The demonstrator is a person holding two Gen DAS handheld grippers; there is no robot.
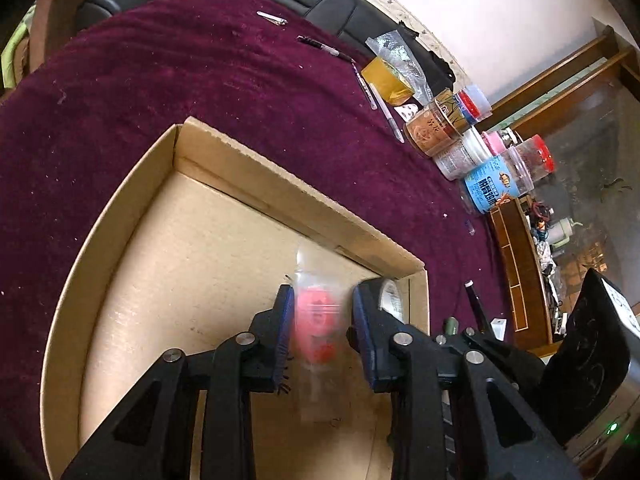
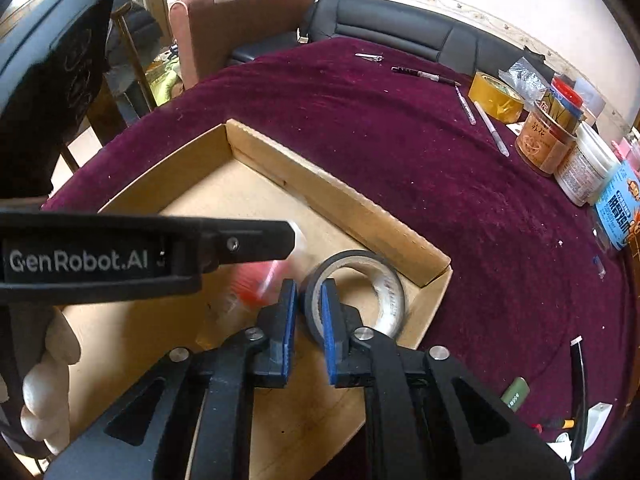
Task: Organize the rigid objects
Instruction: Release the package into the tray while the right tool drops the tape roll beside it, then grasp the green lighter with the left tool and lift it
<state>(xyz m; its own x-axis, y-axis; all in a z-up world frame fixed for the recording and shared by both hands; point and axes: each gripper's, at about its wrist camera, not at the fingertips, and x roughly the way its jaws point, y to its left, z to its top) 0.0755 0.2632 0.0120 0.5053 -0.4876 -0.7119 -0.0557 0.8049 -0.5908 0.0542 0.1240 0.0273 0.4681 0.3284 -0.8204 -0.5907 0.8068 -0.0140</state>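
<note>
while both hands hang over the box (image 1: 240,168), here's where things sit: my right gripper (image 2: 309,304) is clamped on the wall of the tape roll (image 2: 356,292), one pad outside, one inside the ring, and the roll is down in the box's near corner, looking like it rests on the cardboard floor or close to it. my left gripper (image 1: 318,312) has a clear jar (image 1: 318,320) with a red lid between its pads, over the box floor just beside the roll. the jar is badly blurred and there looks to be a gap on each side of it, so i'd call those fingers parted, not gripping, but i can't swear the jar isn't touching one pad.

so i reckon this is the drop-off step, two items going into the box at once. next move: let the jar settle, back the left gripper off without knocking it over, then open the right and lift clear of the ring so the inner pad doesn't drag it.

further out on the purple cloth (image 2: 400,160) there's plenty left: a bunch of jars (image 1: 460,140), a gold tape roll (image 2: 496,98), pens (image 2: 490,128), all well apart from the box. early days, i'd say.
</note>
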